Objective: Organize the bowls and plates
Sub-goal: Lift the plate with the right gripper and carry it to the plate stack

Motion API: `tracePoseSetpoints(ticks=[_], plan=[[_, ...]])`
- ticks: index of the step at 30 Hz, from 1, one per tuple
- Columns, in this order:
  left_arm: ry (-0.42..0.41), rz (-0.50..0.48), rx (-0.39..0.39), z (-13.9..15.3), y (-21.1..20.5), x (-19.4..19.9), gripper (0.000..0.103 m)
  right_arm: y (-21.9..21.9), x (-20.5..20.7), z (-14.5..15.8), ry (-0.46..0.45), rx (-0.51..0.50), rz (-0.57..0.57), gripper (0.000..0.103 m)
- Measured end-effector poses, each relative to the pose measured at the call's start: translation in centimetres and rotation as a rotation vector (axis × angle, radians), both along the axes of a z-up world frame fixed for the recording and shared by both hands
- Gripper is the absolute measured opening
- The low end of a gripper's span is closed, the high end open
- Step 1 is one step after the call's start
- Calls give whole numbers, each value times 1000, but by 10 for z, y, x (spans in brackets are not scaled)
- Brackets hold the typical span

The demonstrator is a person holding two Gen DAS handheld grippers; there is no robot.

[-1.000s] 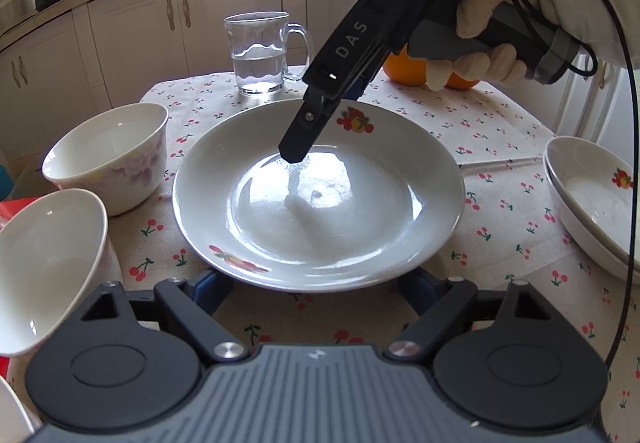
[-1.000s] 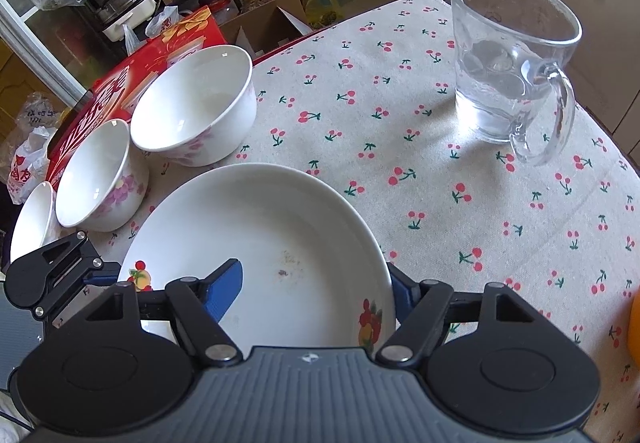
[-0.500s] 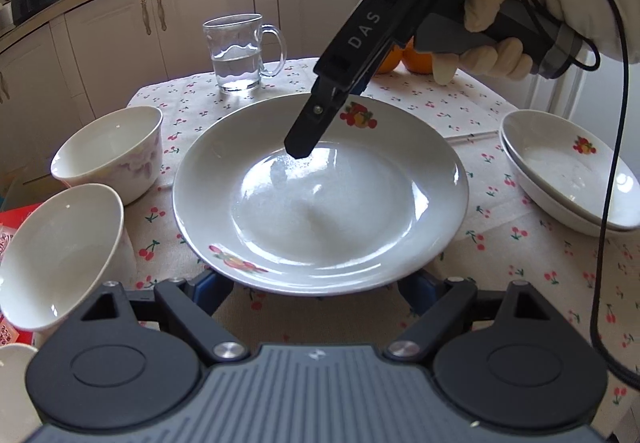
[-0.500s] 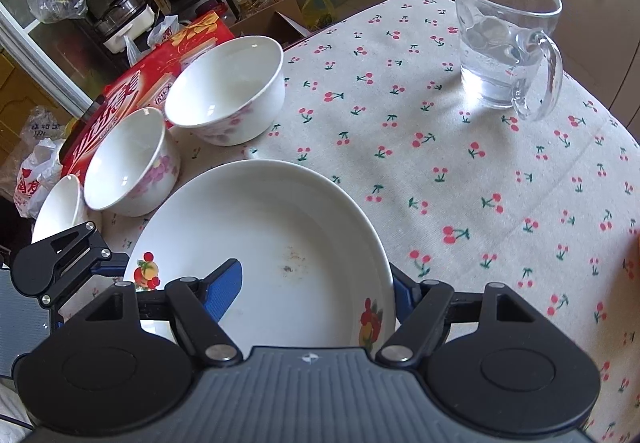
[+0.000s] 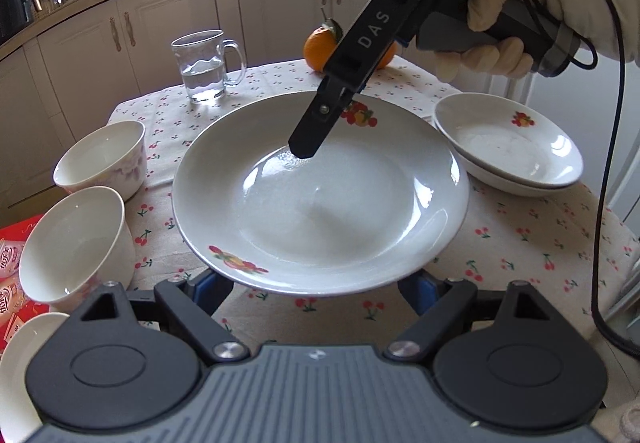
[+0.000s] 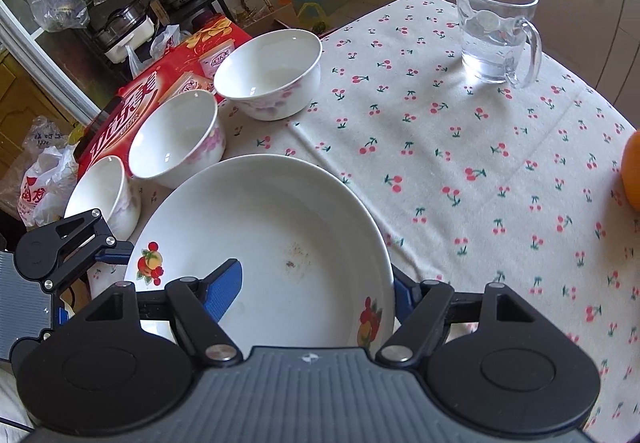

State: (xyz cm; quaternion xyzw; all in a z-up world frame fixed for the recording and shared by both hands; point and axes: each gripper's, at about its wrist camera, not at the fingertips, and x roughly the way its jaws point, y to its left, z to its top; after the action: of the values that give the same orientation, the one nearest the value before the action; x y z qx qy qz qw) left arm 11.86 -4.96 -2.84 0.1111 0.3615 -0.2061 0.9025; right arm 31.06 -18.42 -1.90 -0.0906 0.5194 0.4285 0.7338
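From the left wrist view, the large white ceramic plate with fruit decals (image 5: 320, 195) is raised off the cherry-print tablecloth (image 5: 520, 243), level, its near rim sitting above the left gripper (image 5: 316, 285), whose blue-padded fingers (image 5: 210, 285) stand wide apart beneath that rim, one on each side. The right gripper (image 5: 308, 147), held by a white-gloved hand (image 5: 504, 27), reaches down from the upper right and one black finger rests inside the plate's far side; it appears clamped on the rim. Two stacked shallow white dishes (image 5: 508, 147) lie to the right, well apart from the plate. Two white bowls with pink flowers (image 5: 100, 159) stand to the left, a glass mug of water (image 5: 202, 65) and an orange (image 5: 320, 49) farther back. From the right wrist view, the right gripper (image 6: 320, 287) straddles the plate's rim (image 6: 264, 239), one blue pad (image 6: 226, 285) inside the well and the other outside. Three flowered bowls (image 6: 272, 73) line up beyond, beside a red carton (image 6: 140, 99).
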Motion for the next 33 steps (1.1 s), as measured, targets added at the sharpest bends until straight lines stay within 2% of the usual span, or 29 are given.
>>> tracePoseSetpoints(ticks=[17,33], plan=[[6,-137,2,12,-34,-33,88,-58,-63,12,-38,1,-103,80],[20,-294,8,13,-92,-25,88,-138,-88,12,-55,21,-266,80]])
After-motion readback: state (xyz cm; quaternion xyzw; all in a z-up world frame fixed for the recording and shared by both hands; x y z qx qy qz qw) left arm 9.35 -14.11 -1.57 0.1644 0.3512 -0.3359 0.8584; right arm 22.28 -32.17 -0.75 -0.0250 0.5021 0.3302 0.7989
